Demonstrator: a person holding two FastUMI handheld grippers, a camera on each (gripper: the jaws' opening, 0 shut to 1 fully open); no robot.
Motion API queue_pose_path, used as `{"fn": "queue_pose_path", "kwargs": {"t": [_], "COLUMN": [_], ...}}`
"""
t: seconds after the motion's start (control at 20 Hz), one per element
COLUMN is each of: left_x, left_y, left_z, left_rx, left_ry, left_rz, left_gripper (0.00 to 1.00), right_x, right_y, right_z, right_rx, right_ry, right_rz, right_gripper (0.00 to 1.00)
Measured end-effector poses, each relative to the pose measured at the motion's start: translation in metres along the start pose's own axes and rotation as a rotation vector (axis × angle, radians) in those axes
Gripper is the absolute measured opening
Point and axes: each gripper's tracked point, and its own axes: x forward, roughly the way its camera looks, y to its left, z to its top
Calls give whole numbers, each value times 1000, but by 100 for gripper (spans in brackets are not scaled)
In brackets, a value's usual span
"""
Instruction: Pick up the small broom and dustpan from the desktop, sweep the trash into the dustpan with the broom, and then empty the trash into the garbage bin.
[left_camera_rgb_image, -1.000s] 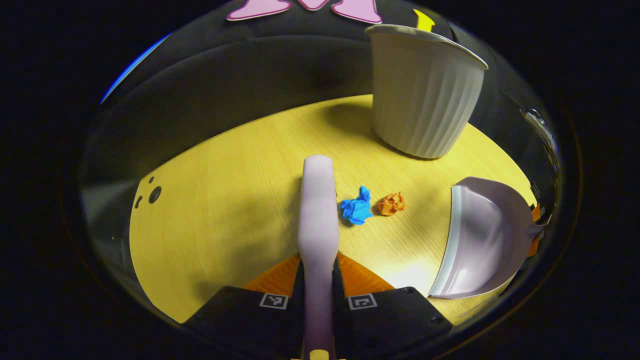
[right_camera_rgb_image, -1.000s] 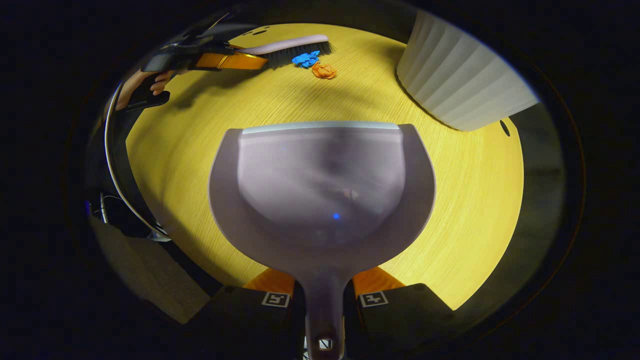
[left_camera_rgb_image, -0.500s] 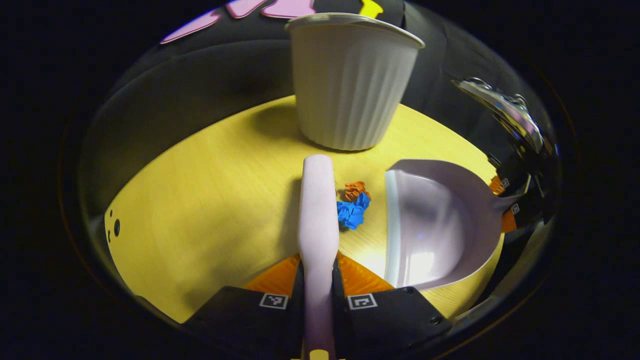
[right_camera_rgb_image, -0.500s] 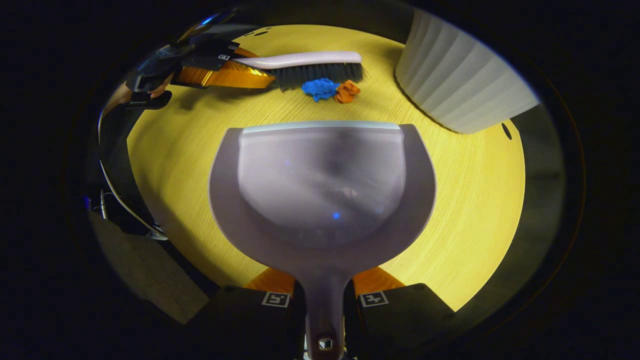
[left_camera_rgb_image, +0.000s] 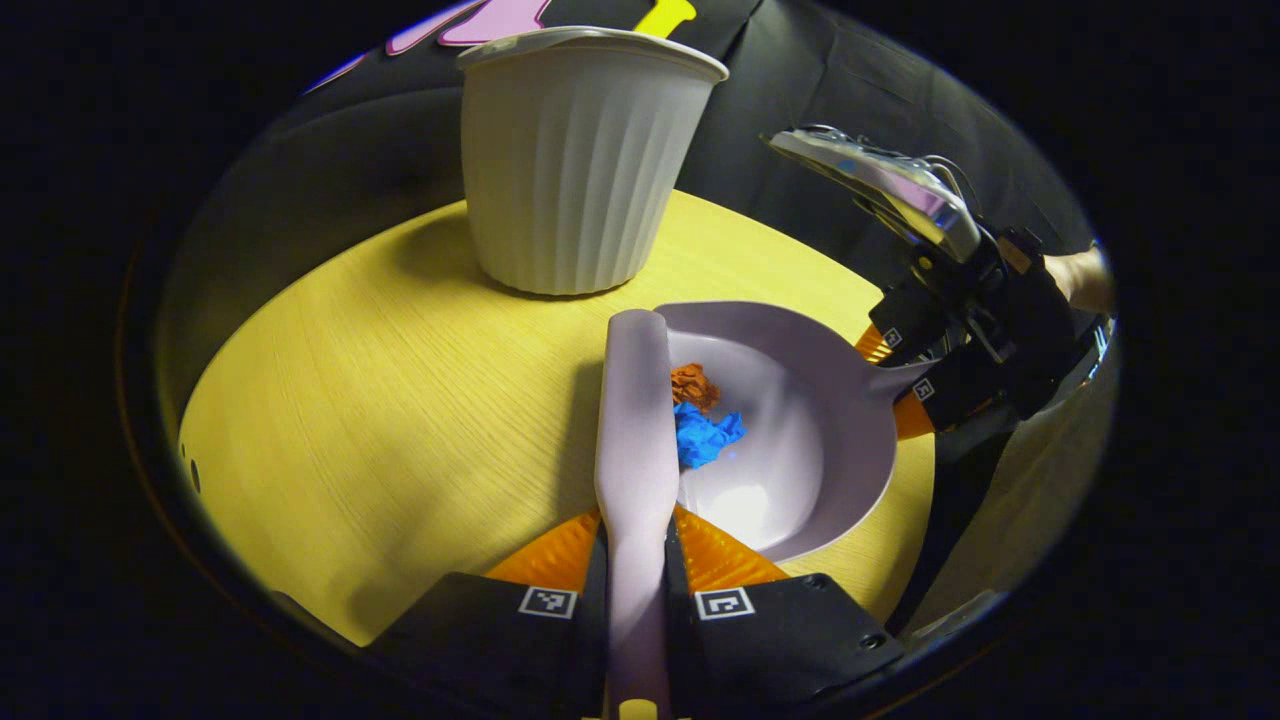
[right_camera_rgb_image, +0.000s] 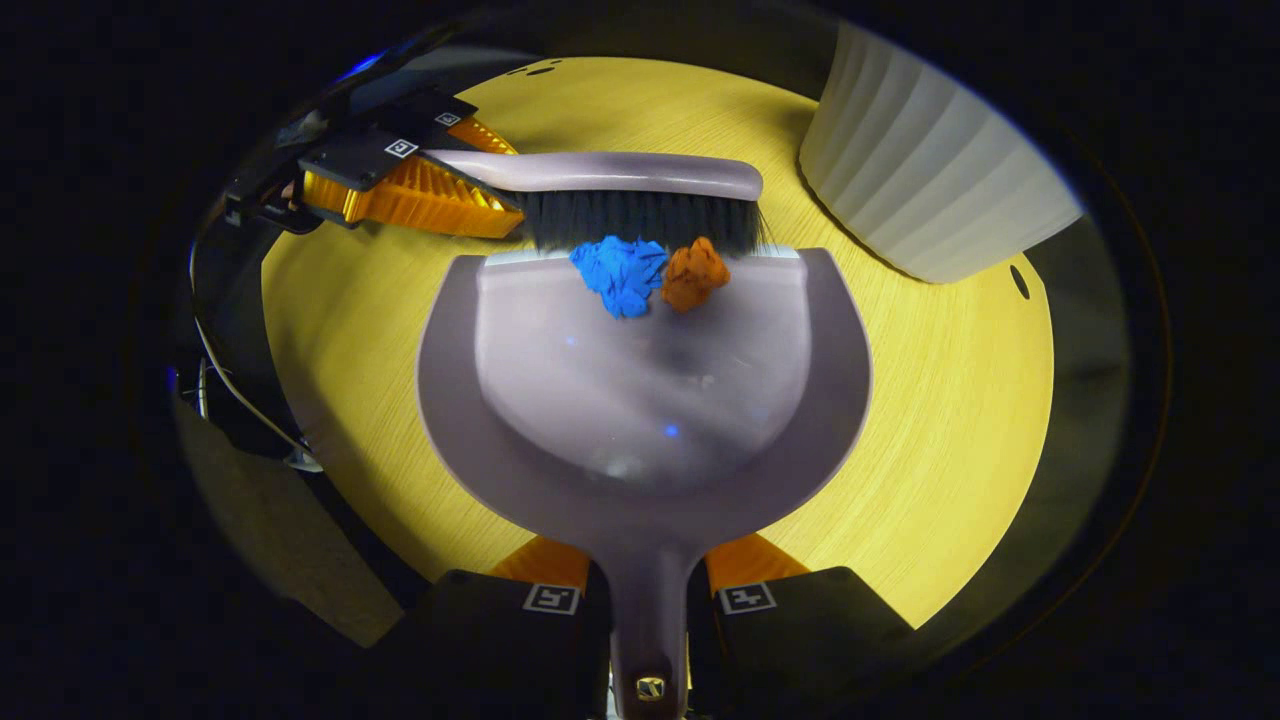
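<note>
My left gripper (left_camera_rgb_image: 636, 535) is shut on the handle of the small pale broom (left_camera_rgb_image: 634, 420). In the right gripper view the broom (right_camera_rgb_image: 620, 175) stands with its dark bristles at the dustpan's front lip. My right gripper (right_camera_rgb_image: 648, 570) is shut on the handle of the pale dustpan (right_camera_rgb_image: 640, 400), which lies flat on the yellow desktop (right_camera_rgb_image: 950, 420). A blue paper wad (right_camera_rgb_image: 618, 274) and an orange paper wad (right_camera_rgb_image: 694, 274) sit just inside the lip, against the bristles. In the left gripper view the blue wad (left_camera_rgb_image: 706, 436) and orange wad (left_camera_rgb_image: 692, 384) lie in the dustpan (left_camera_rgb_image: 800, 430).
A white ribbed garbage bin (left_camera_rgb_image: 575, 160) stands upright on the desktop behind the broom; in the right gripper view the bin (right_camera_rgb_image: 930, 180) is at the upper right. A hand (left_camera_rgb_image: 1085, 280) holds the right gripper at the table's right edge. Small holes (right_camera_rgb_image: 1018, 282) mark the desktop.
The broom swept toward the dustpan and pushed both paper wads over its lip onto the pan. The dustpan stayed flat in my right gripper.
</note>
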Motion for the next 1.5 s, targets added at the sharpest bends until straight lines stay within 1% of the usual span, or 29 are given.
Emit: {"fn": "queue_pose_path", "kwargs": {"t": [0.05,0.1,0.15,0.2,0.25,0.3,0.35,0.4,0.45,0.5,0.55,0.6,0.65,0.75,0.85,0.95,1.0,1.05,1.1,1.15,1.2,1.25,1.35,1.5], "left_x": [-1,-5,-10,-15,-23,-31,-41,-52,-62,-72,-76,-79,-71,-58,-53,-45,-40,-37,-34,-32,-31,-31,-32,-31], "left_y": [3,4,4,4,5,7,11,16,19,22,25,28,26,24,22,20,20,21,21,19,19,21,20,20], "left_z": [2,7,9,13,17,21,24,29,32,33,27,20,12,-4,-12,-22,-25,-29,-31,-32,-31,-31,-29,-29], "left_rx": [-17,-28,-32,-39,-58,-83,-111,-135,-165,-198,-224,-247,-265,-301,-342,-373,-373,-374,-386,-401,-409,-411,-417,-407], "left_ry": [-3,-12,-24,-41,-59,-82,-110,-147,-182,-214,-238,-249,-249,-229,-222,-204,-196,-192,-191,-194,-198,-200,-205,-211], "left_rz": [25,46,67,92,115,135,162,201,240,275,306,335,358,398,414,414,419,422,421,414,413,416,412,405], "left_gripper": [29,32,32,29,32,29,31,29,32,29,28,31,29,29,29,29,32,29,29,32,29,32,32,32], "right_x": [-1,-3,-1,2,5,6,5,1,-6,-12,-22,-33,-49,-76,-102,-126,-142,-155,-167,-180,-190,-208,-232,-255], "right_y": [2,4,4,3,1,0,-2,-3,-2,-3,-4,-4,-7,-14,-27,-42,-52,-60,-68,-77,-87,-96,-116,-145], "right_z": [-5,-7,-7,-8,-9,-10,-14,-16,-17,-20,-23,-26,-29,-36,-43,-44,-43,-39,-34,-28,-24,-19,-3,19], "right_rx": [15,34,52,66,78,93,108,123,137,153,175,199,223,263,300,321,333,341,349,354,356,365,389,396], "right_ry": [-10,-30,-49,-64,-82,-95,-106,-120,-130,-136,-141,-140,-139,-140,-129,-126,-135,-142,-148,-160,-172,-187,-211,-216], "right_rz": [3,10,14,10,1,-7,-9,-12,-15,-20,-27,-34,-48,-77,-108,-147,-164,-176,-189,-207,-227,-240,-253,-273], "right_gripper": [35,35,35,35,35,35,35,35,35,35,35,35,35,35,35,36,36,36,35,36,35,35,35,35]}}
